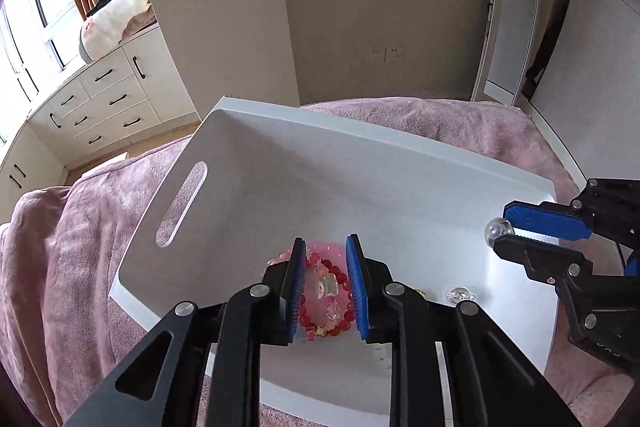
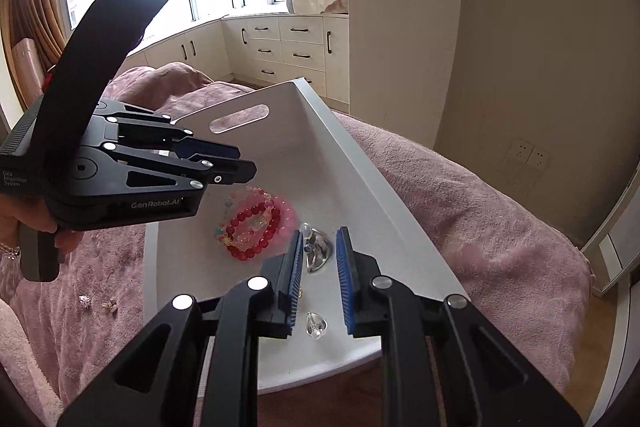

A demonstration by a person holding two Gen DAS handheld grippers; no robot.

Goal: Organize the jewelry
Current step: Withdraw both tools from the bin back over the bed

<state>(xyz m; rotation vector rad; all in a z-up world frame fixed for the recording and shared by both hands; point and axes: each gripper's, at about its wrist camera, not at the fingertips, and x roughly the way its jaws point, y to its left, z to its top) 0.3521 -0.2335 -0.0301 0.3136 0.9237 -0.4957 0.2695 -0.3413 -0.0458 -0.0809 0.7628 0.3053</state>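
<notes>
In the right wrist view, the black body of the left tongs (image 2: 236, 163) carries white lettering: "GenRobot.AI" along its lower side face, and near the handle end a small three-line label reading "Data Acquisition System". In the left wrist view, faint letters show on the lower edge of the right tongs (image 1: 498, 239), too cut off to read. No other writing is legible.
</notes>
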